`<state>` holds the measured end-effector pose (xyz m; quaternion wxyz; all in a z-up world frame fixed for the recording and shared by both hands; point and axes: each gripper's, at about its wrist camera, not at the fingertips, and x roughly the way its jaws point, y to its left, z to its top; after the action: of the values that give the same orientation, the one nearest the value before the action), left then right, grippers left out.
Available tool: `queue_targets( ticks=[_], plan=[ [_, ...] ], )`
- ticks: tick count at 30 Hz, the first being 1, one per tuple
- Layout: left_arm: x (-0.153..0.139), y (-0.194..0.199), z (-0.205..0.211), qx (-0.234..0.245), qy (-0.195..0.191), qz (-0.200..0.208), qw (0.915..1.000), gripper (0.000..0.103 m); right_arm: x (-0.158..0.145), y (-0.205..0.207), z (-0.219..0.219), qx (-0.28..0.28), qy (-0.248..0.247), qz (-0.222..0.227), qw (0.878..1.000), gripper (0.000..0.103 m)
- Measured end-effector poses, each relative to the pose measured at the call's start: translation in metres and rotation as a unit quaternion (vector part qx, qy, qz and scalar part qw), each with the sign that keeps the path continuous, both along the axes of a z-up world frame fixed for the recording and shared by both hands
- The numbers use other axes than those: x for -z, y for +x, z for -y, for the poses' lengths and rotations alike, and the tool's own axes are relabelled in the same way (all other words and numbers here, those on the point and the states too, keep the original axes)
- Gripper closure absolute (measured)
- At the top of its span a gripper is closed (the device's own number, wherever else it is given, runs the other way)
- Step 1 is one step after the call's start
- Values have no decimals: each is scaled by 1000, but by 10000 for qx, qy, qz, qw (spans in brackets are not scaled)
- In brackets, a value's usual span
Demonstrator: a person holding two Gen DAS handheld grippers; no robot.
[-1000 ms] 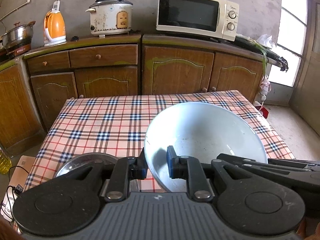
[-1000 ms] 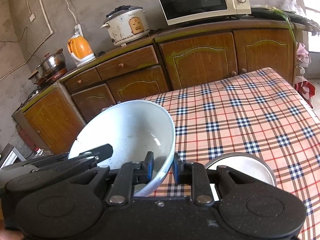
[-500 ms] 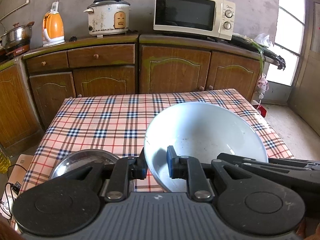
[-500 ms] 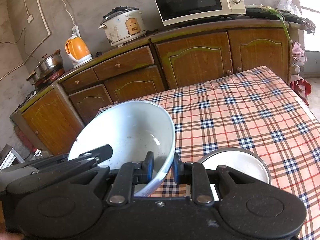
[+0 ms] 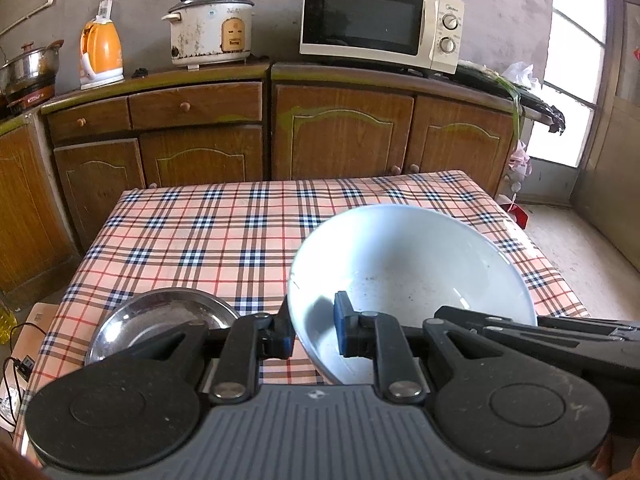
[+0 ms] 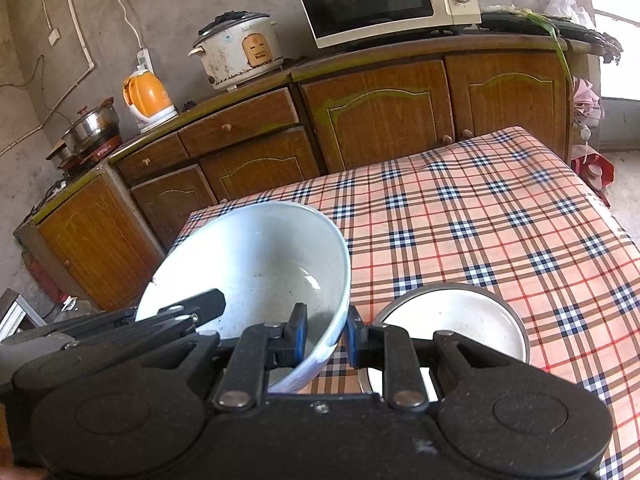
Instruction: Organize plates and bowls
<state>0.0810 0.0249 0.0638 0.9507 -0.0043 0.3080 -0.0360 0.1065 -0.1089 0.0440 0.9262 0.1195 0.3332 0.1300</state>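
So far big white bowl (image 5: pixel 408 264) up in air, not put down; left claw (image 5: pixel 312 332) pinching its left rim, right claw (image 6: pixel 326 336) pinching right rim
Steel plate (image 5: pixel 160 320) on table (image 5: pixel 224 232) left of left claw; white bowl in steel one (image 6: pixel 452 320) right of right claw
Stacking still to do

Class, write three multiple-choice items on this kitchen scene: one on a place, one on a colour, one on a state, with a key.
1. Where does the microwave stand?
A. on the wooden counter
B. on the table
C. on the floor

2. What colour is the kettle?
A. blue
B. orange
C. black

3. How is the white bowl held?
A. lying loose on the cloth
B. by the left gripper alone
C. by both, the right gripper too

Key: A, it sits above the cupboards; B, its body is orange; C, each pair of jaws clamps the rim on an opposite side.
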Motion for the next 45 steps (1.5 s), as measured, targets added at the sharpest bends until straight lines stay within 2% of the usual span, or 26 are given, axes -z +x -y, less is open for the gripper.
queue_targets(
  ticks=[45],
  plan=[
    [14, -12, 28, 207, -52, -49, 9998, 84, 12, -22, 32, 251, -47, -10, 9997, 77]
  ],
)
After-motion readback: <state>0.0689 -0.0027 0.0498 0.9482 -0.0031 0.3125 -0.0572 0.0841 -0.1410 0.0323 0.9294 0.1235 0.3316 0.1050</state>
